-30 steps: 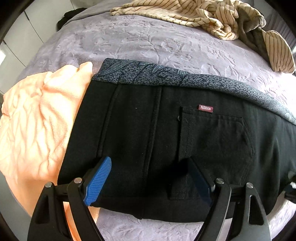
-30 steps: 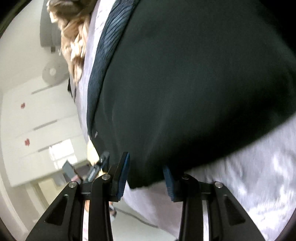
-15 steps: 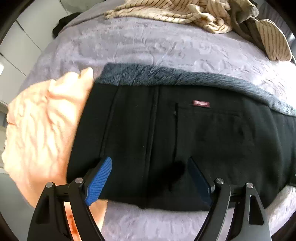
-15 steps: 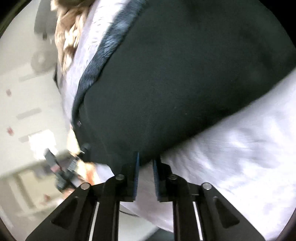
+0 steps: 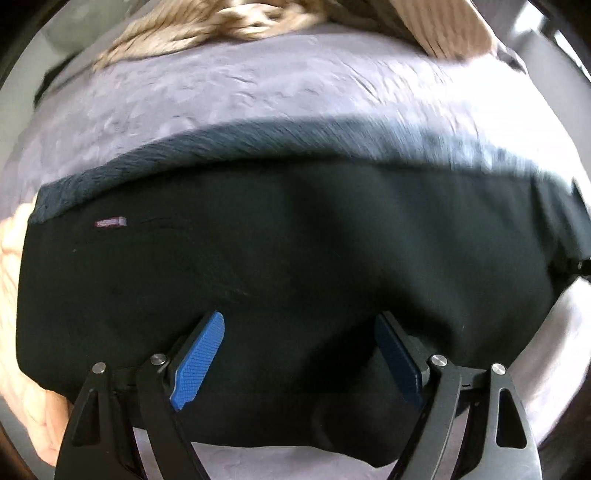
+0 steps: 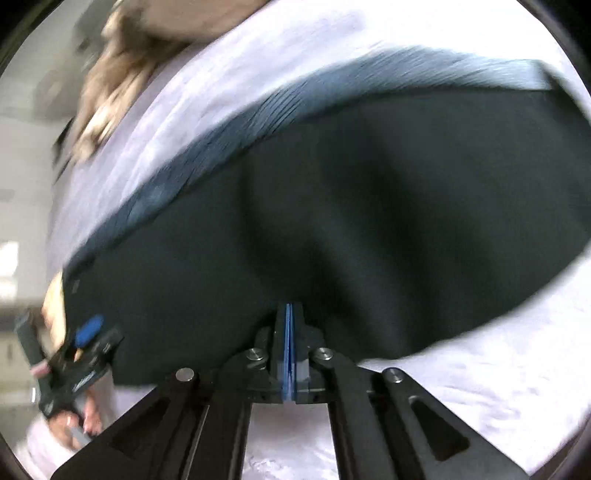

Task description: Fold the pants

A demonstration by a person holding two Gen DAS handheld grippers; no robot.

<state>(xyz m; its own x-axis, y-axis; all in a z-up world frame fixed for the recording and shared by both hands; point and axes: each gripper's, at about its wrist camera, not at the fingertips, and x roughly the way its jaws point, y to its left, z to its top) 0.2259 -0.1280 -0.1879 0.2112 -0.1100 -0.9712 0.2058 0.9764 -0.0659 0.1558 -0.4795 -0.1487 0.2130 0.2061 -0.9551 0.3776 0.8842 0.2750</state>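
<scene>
The pants (image 5: 295, 258) lie flat across the bed (image 5: 258, 85), waistband (image 5: 258, 144) on the far side. Beyond them, at the bed's far edge, lies a heap of striped clothes (image 5: 221, 22). Another garment (image 5: 14, 295) lies under the pants' left end. The left gripper (image 5: 301, 354) hangs over the pants' near edge; the right gripper (image 6: 289, 332) is at that edge, further right.

The scene is viewed by two fisheye cameras, each mounted behind a gripper's fingers and aimed steeply down at close range. From the left wrist, the black pants (image 5: 295, 258) are seen spread across the lilac bedspread (image 5: 240, 92). From the right wrist, the same pants are viewed nearer their edge. The grey waistband (image 6: 295, 107) and the striped garment (image 5: 229, 22) are shared by both views.
</scene>
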